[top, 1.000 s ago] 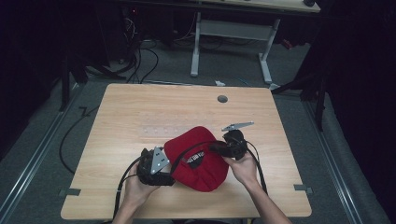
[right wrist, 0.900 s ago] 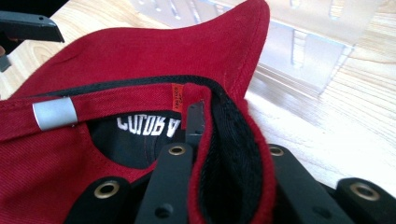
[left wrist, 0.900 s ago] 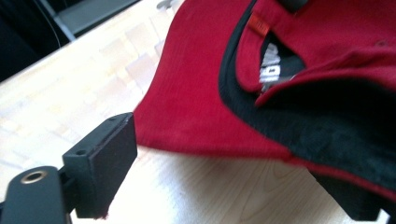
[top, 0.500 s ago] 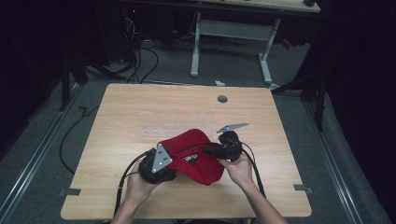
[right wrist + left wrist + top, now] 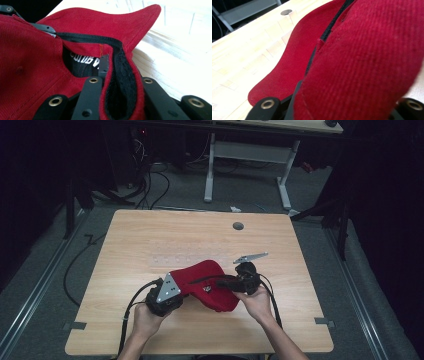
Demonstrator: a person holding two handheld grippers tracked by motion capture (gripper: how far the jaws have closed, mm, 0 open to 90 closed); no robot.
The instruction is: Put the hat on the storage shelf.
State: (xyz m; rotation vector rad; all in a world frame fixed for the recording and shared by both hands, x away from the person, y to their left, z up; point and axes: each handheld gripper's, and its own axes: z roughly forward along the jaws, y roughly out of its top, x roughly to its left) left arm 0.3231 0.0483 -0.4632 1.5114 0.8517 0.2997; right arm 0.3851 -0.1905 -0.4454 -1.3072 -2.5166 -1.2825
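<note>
A red cap [image 5: 207, 282] with a black inner band lies near the front of the wooden table [image 5: 200, 235], held from both sides. My left gripper [image 5: 184, 289] has just been closing and now pinches the cap's red fabric [image 5: 367, 62] between its jaws; in the left gripper view my left gripper [image 5: 339, 110] has the cloth bulging over it. My right gripper [image 5: 221, 281] is shut on the cap's rim. In the right gripper view the rim and black sweatband [image 5: 122, 82] sit folded in my right gripper [image 5: 120, 100]. The brim [image 5: 105, 23] points away.
A round grey cable hole [image 5: 238, 226] sits at the table's far side. Cables trail from both grippers over the front edge. A white desk frame [image 5: 250, 155] stands on the floor beyond the table. Dark floor surrounds the table.
The left jaws have closed onto the cap's side. The cap's crown has flattened from a rounded dome and stretches between the two grippers. The right gripper keeps its grip.
</note>
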